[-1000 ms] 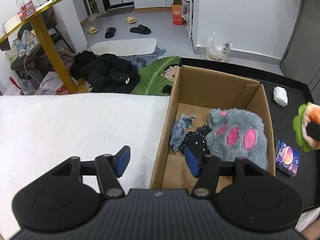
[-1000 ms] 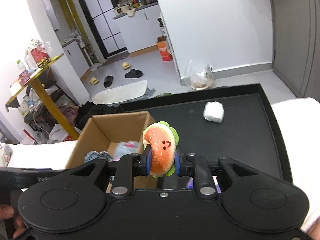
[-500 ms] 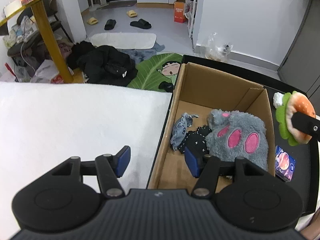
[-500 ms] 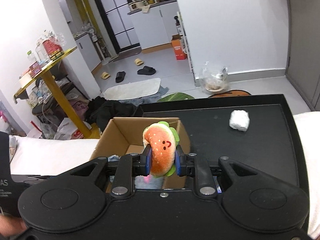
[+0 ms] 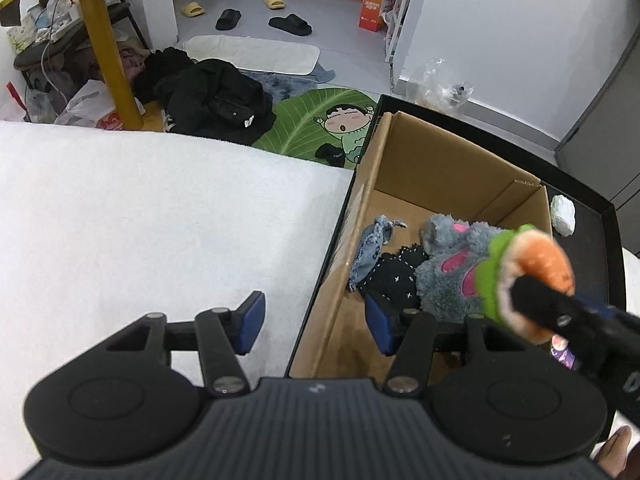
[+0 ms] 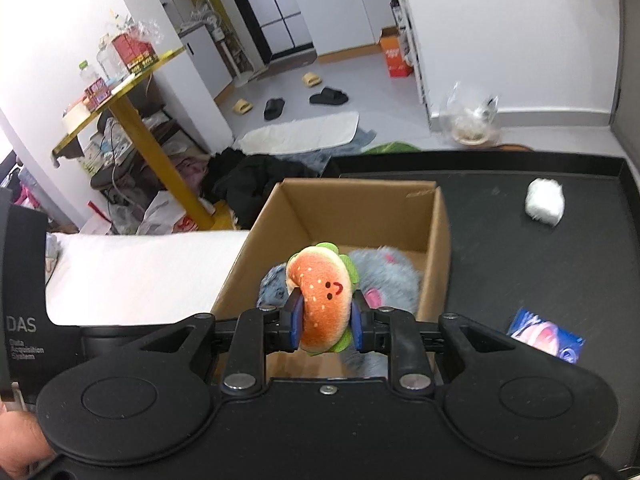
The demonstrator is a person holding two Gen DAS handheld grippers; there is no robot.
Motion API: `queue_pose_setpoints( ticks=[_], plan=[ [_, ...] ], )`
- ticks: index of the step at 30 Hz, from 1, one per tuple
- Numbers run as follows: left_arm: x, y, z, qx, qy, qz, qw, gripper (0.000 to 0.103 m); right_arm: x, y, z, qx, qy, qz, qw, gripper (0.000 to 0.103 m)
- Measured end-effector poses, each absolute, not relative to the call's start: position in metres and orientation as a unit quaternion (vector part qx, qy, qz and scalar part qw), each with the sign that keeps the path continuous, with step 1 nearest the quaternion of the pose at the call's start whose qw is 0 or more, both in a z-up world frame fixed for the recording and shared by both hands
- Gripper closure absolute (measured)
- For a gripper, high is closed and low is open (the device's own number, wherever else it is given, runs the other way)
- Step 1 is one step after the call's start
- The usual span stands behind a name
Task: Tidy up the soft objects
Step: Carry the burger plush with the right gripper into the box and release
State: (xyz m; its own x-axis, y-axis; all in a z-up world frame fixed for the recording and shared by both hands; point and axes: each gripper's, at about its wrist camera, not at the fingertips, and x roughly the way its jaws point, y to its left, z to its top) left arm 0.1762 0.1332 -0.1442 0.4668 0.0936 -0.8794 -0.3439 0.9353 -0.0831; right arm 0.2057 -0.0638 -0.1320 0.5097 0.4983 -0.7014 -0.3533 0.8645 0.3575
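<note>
My right gripper [image 6: 323, 326] is shut on a plush hamburger [image 6: 322, 300] with a smiling face and holds it above the near end of an open cardboard box [image 6: 438, 240]. The box [image 5: 384, 148] holds a grey plush paw [image 5: 448, 276], a black stitched cloth [image 5: 394, 274] and a denim scrap [image 5: 370, 246]. In the left wrist view the hamburger [image 5: 532, 268] hangs over the box's right side. My left gripper [image 5: 314, 322] is open and empty, straddling the box's left wall.
The box stands on a black tray [image 6: 520, 264]. A white wad [image 6: 544, 202] lies at the tray's far right and a blue packet [image 6: 546, 338] at its near right. A white towel [image 5: 140, 232] covers the surface left of the box.
My right gripper has carried the hamburger leftward from beside the box to above its inside. My left gripper has stayed open over the box's left wall.
</note>
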Motion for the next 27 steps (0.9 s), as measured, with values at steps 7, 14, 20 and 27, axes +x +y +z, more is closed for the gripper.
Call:
queue_pose_setpoints(
  ticks=[7, 14, 20, 27],
  plan=[
    [0.176, 0.140, -0.148, -0.142, 0.504, 0.128, 0.842, 0.073, 0.209, -0.043, -0.139, 0.089, 0.454, 0.263, 0.847, 0.070],
    [0.177, 0.136, -0.149, -0.139, 0.501, 0.111, 0.847, 0.089, 0.209, -0.054, -0.138, 0.105, 0.449, 0.245, 0.853, 0.061],
    [0.177, 0.134, -0.148, -0.135, 0.500, 0.110, 0.848, 0.092, 0.204, -0.079, -0.128, 0.107, 0.426, 0.238, 0.866, 0.060],
    [0.175, 0.130, -0.146, -0.125, 0.494, 0.115, 0.853, 0.092, 0.204, -0.116, -0.121, 0.111, 0.405, 0.214, 0.882, 0.060]
  ],
)
